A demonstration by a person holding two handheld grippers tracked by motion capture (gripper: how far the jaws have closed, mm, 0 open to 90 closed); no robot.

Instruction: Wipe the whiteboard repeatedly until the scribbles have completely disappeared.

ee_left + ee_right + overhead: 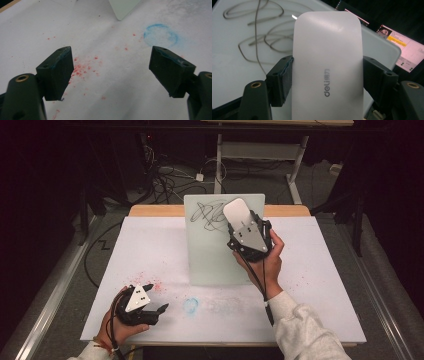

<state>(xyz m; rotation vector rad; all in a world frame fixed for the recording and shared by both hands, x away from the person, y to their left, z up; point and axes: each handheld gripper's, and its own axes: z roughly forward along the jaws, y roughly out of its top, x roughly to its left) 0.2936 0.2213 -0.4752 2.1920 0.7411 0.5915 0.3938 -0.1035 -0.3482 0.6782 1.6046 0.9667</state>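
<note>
Right gripper view shows your right gripper (325, 75) clamped on the sides of the white deli eraser (327, 62), held at the scribbled whiteboard (210, 255). Smooth casing could slip or twist if you press hard, and the propped board may tip. Your left gripper (152, 301) rests wide open, empty, on the paper-covered table (310, 285).

Your table (150, 250) sits brightly lit amid dark surroundings, while the close eraser (328, 62) looks soft with faint glare.
</note>
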